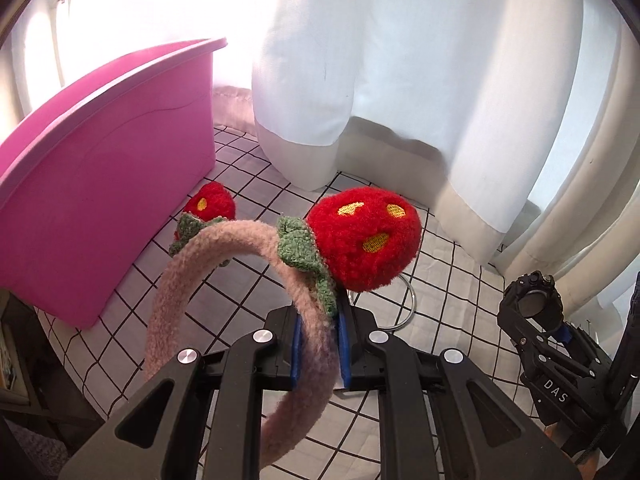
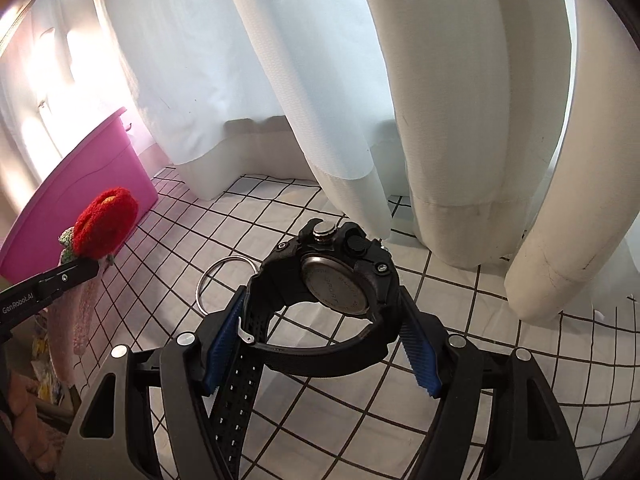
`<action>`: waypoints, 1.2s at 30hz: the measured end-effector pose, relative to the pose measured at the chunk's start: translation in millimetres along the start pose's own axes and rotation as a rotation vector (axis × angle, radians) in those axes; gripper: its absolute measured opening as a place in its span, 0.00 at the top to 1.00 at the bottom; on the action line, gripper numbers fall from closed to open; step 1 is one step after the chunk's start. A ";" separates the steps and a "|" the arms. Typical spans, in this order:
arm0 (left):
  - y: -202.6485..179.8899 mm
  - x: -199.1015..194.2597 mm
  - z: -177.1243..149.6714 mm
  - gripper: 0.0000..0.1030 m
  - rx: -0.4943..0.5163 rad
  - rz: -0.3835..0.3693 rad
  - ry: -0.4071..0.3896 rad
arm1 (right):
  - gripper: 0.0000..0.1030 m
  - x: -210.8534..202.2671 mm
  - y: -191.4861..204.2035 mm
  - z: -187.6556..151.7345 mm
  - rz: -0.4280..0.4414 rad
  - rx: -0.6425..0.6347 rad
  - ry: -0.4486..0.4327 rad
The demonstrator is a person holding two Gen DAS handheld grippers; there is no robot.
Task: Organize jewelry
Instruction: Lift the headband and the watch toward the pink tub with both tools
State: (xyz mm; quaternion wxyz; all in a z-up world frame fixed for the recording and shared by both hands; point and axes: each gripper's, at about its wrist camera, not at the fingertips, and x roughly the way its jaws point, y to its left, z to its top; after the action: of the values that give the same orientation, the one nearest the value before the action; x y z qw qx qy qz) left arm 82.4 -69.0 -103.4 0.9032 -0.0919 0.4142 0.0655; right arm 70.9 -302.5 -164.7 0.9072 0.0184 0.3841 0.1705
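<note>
My left gripper (image 1: pixel 321 326) is shut on a fuzzy pink headband (image 1: pixel 192 280) that carries two red strawberry pompoms (image 1: pixel 364 238) with green leaves. The band is held above the checked cloth, close to the right of a pink plastic bin (image 1: pixel 100 184). My right gripper (image 2: pixel 320 304) is shut on a black wristwatch (image 2: pixel 328 276), blue pads pressing its strap on both sides, case back facing the camera. In the left wrist view the right gripper (image 1: pixel 532 304) with the watch shows at the far right. The left gripper's finger (image 2: pixel 68 278) and a pompom (image 2: pixel 106 222) appear at the left of the right wrist view.
A thin silver bangle (image 2: pixel 224 280) lies on the white cloth with a black grid (image 2: pixel 480 360). White curtains (image 2: pixel 320 80) hang down to the cloth behind everything. The cloth's left edge drops off to a dark area with clutter (image 1: pixel 24 380).
</note>
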 end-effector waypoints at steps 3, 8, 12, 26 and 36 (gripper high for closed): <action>-8.4 -29.6 3.1 0.86 0.002 -0.006 -0.042 | 0.33 -26.3 -0.2 7.7 0.024 -0.032 -0.027; -15.0 -76.5 18.3 0.86 0.005 -0.024 -0.134 | 0.33 -57.7 12.6 26.1 0.064 -0.069 -0.092; -9.8 -115.8 33.1 0.86 -0.014 -0.027 -0.215 | 0.33 -79.9 28.2 43.6 0.103 -0.113 -0.146; 104.0 -209.8 87.7 0.86 -0.107 0.175 -0.387 | 0.33 -87.6 179.2 142.0 0.386 -0.312 -0.273; 211.3 -178.7 107.5 0.86 -0.233 0.214 -0.290 | 0.33 -23.2 305.3 188.8 0.501 -0.464 -0.130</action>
State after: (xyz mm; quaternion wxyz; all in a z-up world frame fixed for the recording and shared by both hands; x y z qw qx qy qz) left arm 4.6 153.0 77.7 0.9244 -0.1406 0.2771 0.2210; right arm 98.5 -4.3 34.5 0.8397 -0.0838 0.2601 0.4692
